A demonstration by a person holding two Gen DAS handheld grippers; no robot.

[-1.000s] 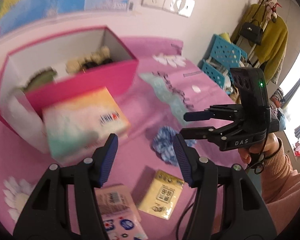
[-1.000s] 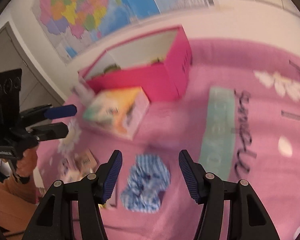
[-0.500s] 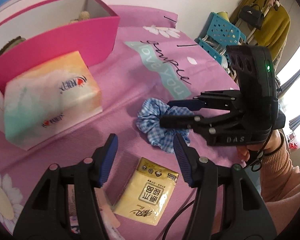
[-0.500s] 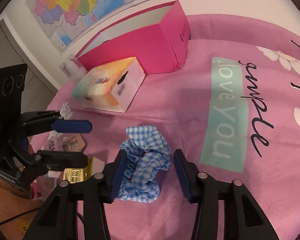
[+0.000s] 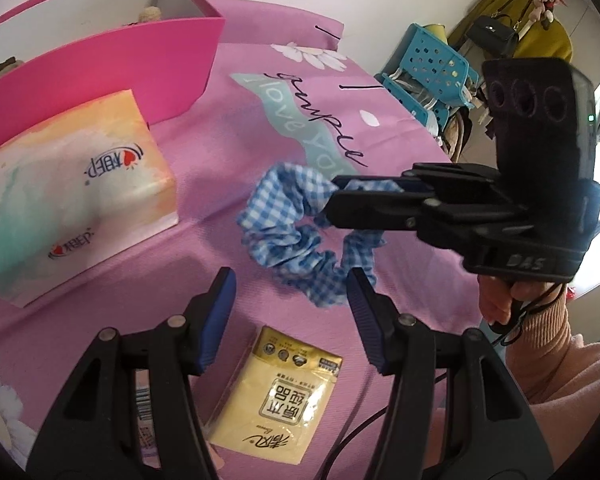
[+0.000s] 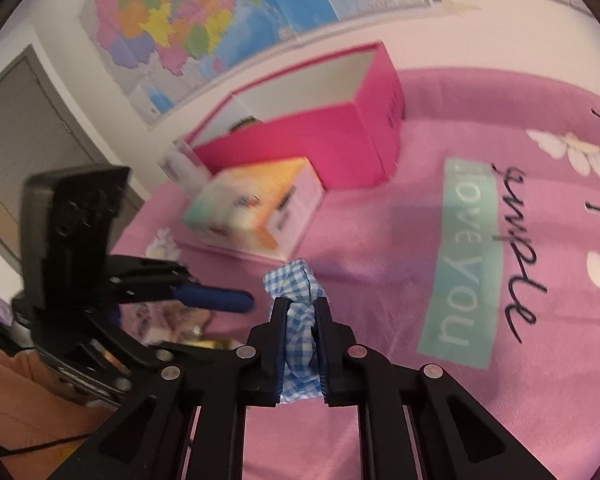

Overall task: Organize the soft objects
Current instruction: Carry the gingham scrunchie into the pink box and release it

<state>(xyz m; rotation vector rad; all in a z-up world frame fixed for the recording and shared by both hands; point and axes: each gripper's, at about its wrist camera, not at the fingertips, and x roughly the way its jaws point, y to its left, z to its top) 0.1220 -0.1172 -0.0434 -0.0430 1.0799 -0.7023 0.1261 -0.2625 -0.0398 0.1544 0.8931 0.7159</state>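
A blue-and-white checked scrunchie (image 5: 300, 236) hangs just above the pink cloth. My right gripper (image 6: 302, 316) is shut on the scrunchie (image 6: 296, 316), which bunches between its jaws; it also shows in the left wrist view (image 5: 340, 196), reaching in from the right. My left gripper (image 5: 290, 300) is open and empty, just in front of the scrunchie, above a yellow tissue pack (image 5: 280, 396). A pink open box (image 5: 112, 52) with plush items inside stands at the back left, also in the right wrist view (image 6: 320, 136).
A pastel tissue box (image 5: 68, 188) sits in front of the pink box. A pink tissue pack (image 5: 144, 416) lies under my left gripper. Blue baskets (image 5: 432, 68) and hanging clothes stand beyond the bed's right edge. A wall map (image 6: 204, 12) is behind.
My right gripper has closed on the scrunchie and lifted it slightly. My left gripper stayed open, its view shifting a little.
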